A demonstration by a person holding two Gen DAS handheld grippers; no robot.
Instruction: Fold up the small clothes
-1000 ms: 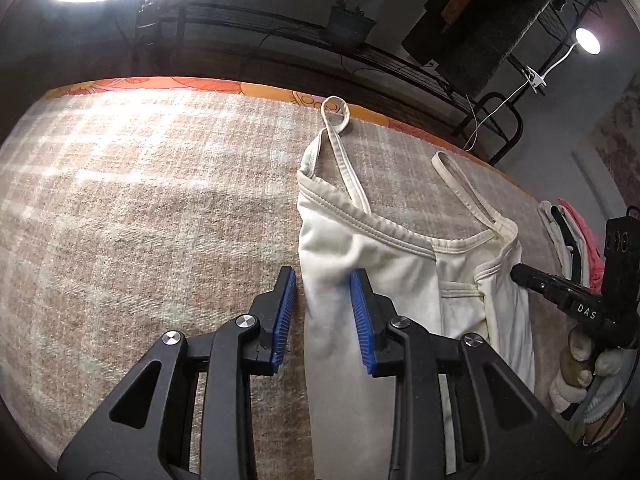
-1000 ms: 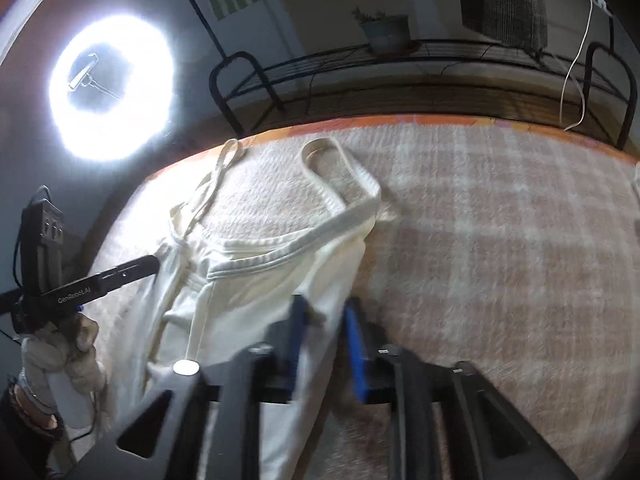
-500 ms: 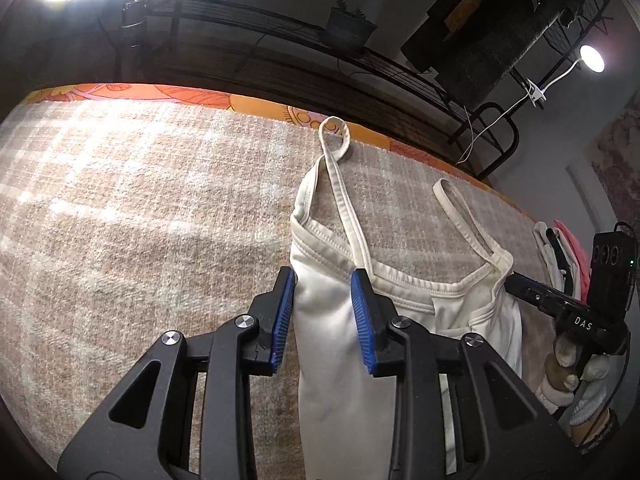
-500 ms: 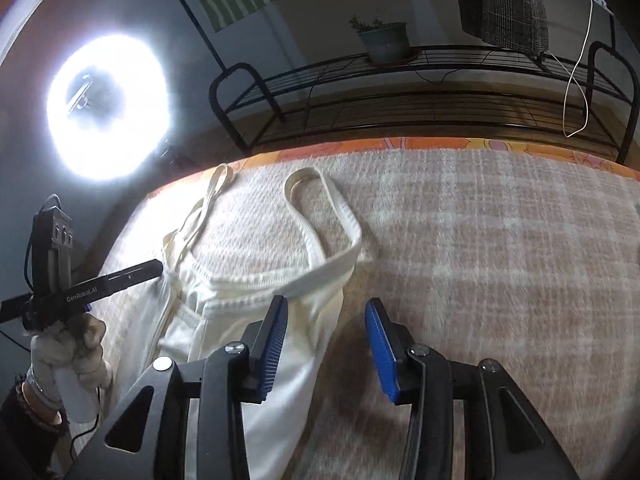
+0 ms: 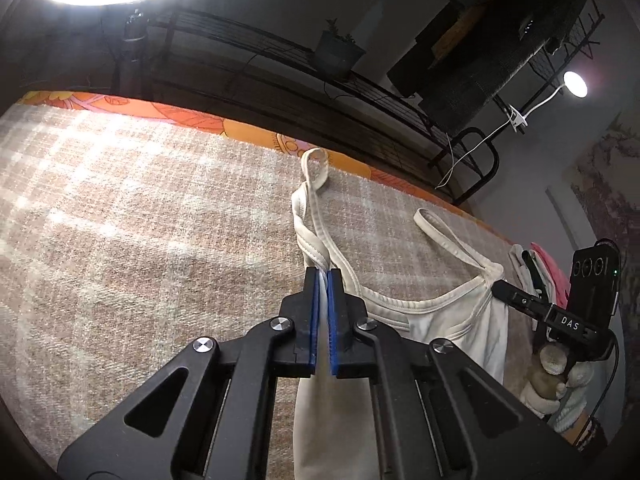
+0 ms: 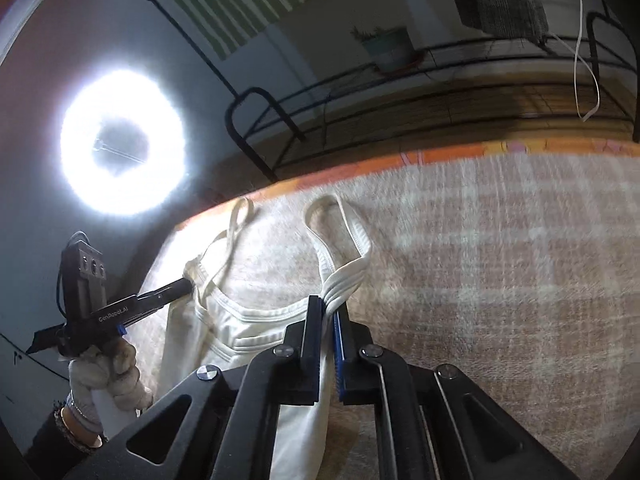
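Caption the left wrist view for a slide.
Left gripper shut on a cream camisole at its strap, over a plaid blanket.

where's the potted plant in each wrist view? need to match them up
Left wrist: the potted plant sits top centre, on the black rack behind the blanket.
Right wrist: the plant sits top, right of centre, on the same rack.
Shared landmark: the white top, lower right in the left view, lower left in the right view.

left gripper point(image 5: 322, 280) + right gripper point(image 6: 328, 307): jaws clamped shut, both angled down; gloved hands on grips.
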